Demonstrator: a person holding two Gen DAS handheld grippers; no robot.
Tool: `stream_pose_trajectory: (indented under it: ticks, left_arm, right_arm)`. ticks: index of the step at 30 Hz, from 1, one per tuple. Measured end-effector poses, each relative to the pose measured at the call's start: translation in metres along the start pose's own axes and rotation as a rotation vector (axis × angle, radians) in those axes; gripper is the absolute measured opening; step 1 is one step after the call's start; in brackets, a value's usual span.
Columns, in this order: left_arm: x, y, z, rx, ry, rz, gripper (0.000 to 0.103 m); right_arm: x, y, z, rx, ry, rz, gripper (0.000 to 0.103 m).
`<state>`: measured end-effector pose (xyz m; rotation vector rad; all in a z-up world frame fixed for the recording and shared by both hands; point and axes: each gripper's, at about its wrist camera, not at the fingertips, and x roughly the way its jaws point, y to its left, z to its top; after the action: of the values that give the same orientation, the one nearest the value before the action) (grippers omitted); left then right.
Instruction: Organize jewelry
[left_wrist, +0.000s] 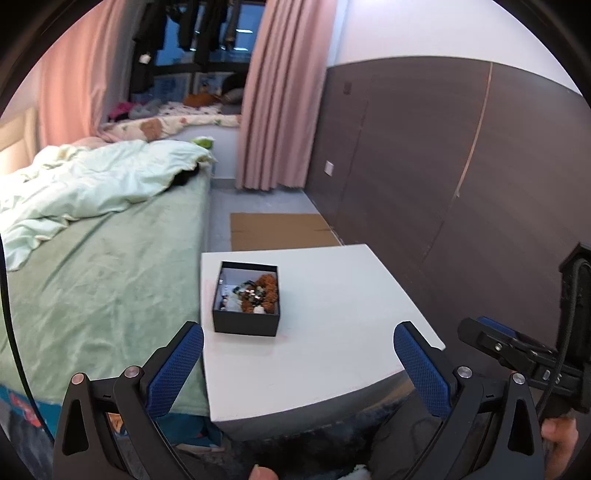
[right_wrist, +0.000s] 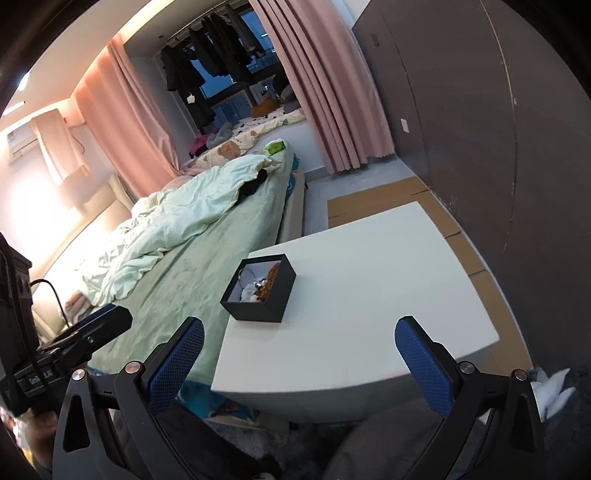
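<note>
A small black open box (left_wrist: 246, 322) (right_wrist: 273, 302) stands near the left edge of a white table (left_wrist: 332, 314) (right_wrist: 369, 280). Inside it lies a tangle of jewelry (left_wrist: 258, 291) (right_wrist: 264, 284): brown beaded strands, dark and shiny pieces, something white. My left gripper (left_wrist: 298, 343) is open and empty, held back over the table's near edge, short of the box. My right gripper (right_wrist: 299, 341) is open too, with nothing between its blue pads, also short of the box. The right gripper's body (left_wrist: 524, 350) shows in the left wrist view; the left one's body (right_wrist: 74, 339) shows in the right wrist view.
A bed with a green sheet (left_wrist: 103, 266) (right_wrist: 207, 243) and a rumpled pale quilt adjoins the table's left side. A dark panelled wall (left_wrist: 443, 166) runs along the right. Flat cardboard (left_wrist: 280, 230) lies on the floor beyond the table. Pink curtains (left_wrist: 280, 92) hang at the back.
</note>
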<state>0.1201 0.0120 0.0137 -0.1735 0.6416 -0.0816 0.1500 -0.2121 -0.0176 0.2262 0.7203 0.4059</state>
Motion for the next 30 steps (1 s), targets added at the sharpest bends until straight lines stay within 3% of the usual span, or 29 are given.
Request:
stream_pose_trajectory:
  ticks: [9,15,23,30]
  left_arm:
    - [-0.021,-0.007,-0.024,0.04,-0.03,0.02,0.103]
    - [-0.029,0.008,-0.036,0.013,-0.067,0.03,0.103]
    - [-0.032,0.027,-0.044,-0.02,-0.079,0.036,0.103]
    - [-0.028,0.033,-0.046,0.014,-0.111,0.059,0.103]
  right_arm:
    - [-0.026,-0.002,-0.019,-0.028,-0.019,-0.106,0.103]
    - [-0.028,0.002,-0.032,-0.064,-0.025,-0.137,0.103]
    - [-0.027,0.016,-0.042,-0.118,-0.017,-0.117,0.103]
    - [-0.024,0.021,-0.046,-0.147,-0.029,-0.108,0.103]
